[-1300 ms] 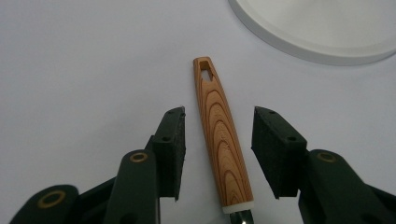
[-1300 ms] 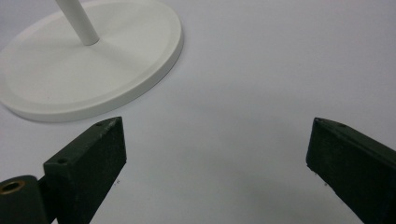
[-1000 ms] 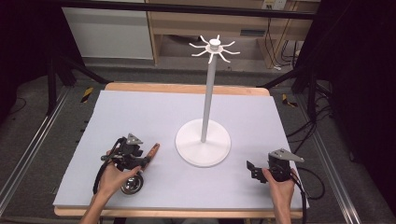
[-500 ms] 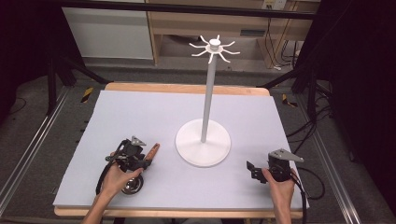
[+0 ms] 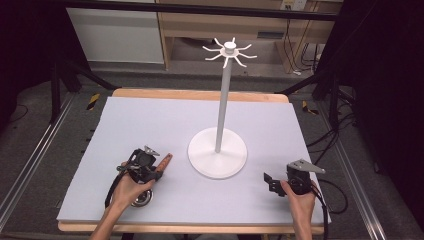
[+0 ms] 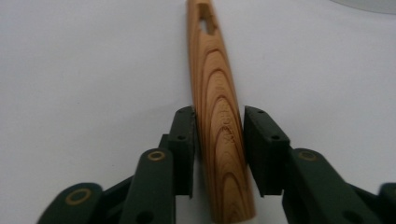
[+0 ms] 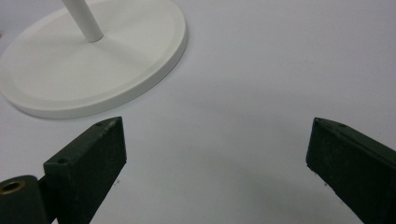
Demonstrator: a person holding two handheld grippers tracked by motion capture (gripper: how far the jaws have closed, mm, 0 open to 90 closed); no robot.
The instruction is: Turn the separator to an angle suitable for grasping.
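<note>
Grey matting covers the table (image 5: 150, 120), and the wooden handle (image 5: 164, 162) lies on it in the lower left of the high view, just left of the white stand's round base (image 5: 217, 159). Its long axis runs up and to the right there, its free tip toward the base; in the left tool's own view it runs straight up the frame, in line with the jaws. The left tool (image 5: 142, 167) has just been closing, and its jaws now press both sides of the handle (image 6: 219, 135) near its lower end. The right tool (image 5: 272, 182), in the lower right, stands wide and empty, well apart from the handle, so the left hand (image 5: 129, 187) is the nearer. The stand's hooks (image 5: 230, 50) sit high above the base, so I judge a lift comes next.
</note>
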